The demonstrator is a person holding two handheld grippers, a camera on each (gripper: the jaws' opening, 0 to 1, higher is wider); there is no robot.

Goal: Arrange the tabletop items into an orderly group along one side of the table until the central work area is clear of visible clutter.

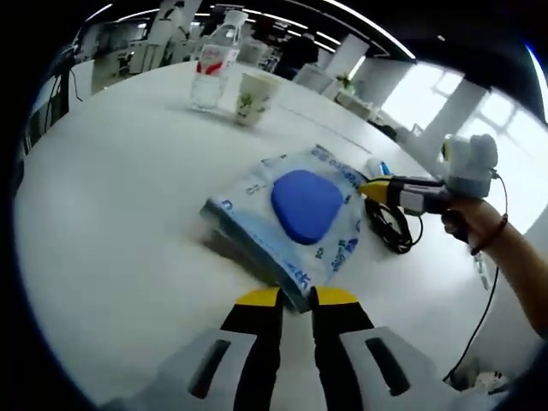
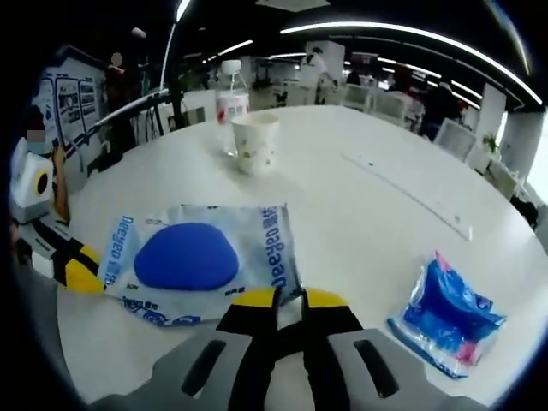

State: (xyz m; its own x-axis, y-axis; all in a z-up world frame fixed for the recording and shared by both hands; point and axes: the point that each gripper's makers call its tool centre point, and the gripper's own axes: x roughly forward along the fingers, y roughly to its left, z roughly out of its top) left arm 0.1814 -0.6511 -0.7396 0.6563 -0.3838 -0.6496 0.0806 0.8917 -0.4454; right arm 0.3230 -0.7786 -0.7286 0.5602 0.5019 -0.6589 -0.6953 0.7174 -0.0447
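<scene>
Left gripper [image 1: 295,298]: jaws clamped on the near corner of the wipes pack [image 1: 291,218]. Right gripper [image 2: 289,300]: jaws pinching the pack's opposite edge. The pack lies at mid-frame, long axis running between the grippers. Cup [image 2: 255,142] and bottle [image 2: 229,101] stand upper centre; bare table [image 1: 111,214] lies between.

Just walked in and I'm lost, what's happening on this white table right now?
A person is tidying with two handheld claws. Both pinch the wet wipes pack from opposite edges: the left claw and the right claw. A water bottle and paper cup stand together at the far side; a small blue packet lies apart.
</scene>
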